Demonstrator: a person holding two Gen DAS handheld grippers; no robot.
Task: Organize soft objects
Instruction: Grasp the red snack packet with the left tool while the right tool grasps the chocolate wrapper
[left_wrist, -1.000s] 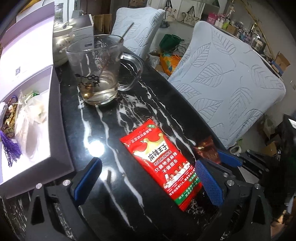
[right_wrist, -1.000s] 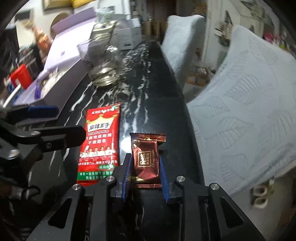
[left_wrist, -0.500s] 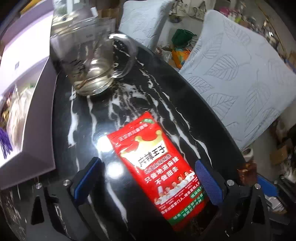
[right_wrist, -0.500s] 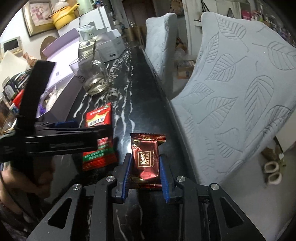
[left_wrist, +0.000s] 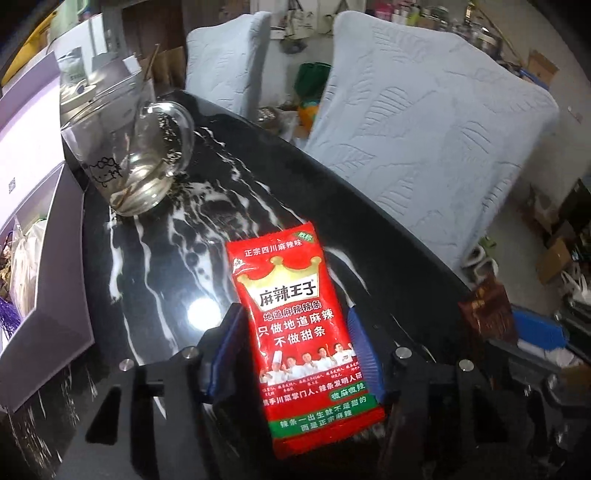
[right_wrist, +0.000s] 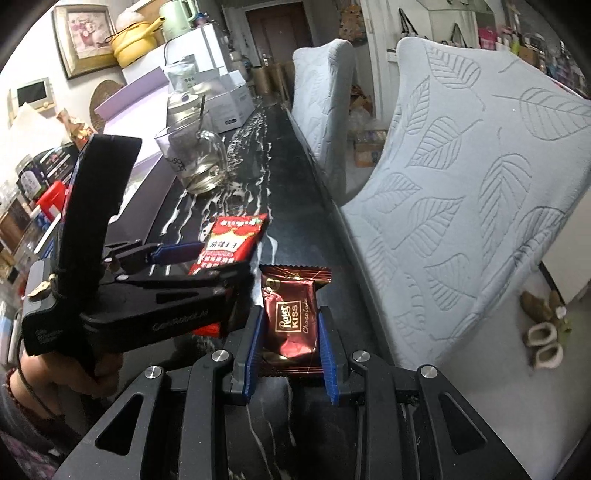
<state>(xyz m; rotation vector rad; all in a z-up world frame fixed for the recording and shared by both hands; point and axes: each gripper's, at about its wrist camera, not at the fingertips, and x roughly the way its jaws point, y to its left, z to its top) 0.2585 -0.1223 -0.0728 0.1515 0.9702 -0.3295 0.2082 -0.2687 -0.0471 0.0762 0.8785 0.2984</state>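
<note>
A red snack packet (left_wrist: 303, 332) with Chinese print sits between the blue pads of my left gripper (left_wrist: 291, 343), which is shut on it just above the black marble table (left_wrist: 177, 236). The packet also shows in the right wrist view (right_wrist: 229, 243), held by the left gripper (right_wrist: 207, 262). My right gripper (right_wrist: 290, 343) is shut on a dark red chocolate wrapper (right_wrist: 291, 314) and holds it up over the table's right edge. That wrapper appears at the right in the left wrist view (left_wrist: 487, 314).
A glass mug (left_wrist: 125, 158) with a spoon stands at the back left. An open lilac box (left_wrist: 44, 280) with small items lies along the left edge. Two grey leaf-pattern chairs (left_wrist: 424, 140) stand close to the table's right side.
My left gripper moved over the red packet and closed on it. My right gripper lifted higher and back with the chocolate wrapper still in it.
</note>
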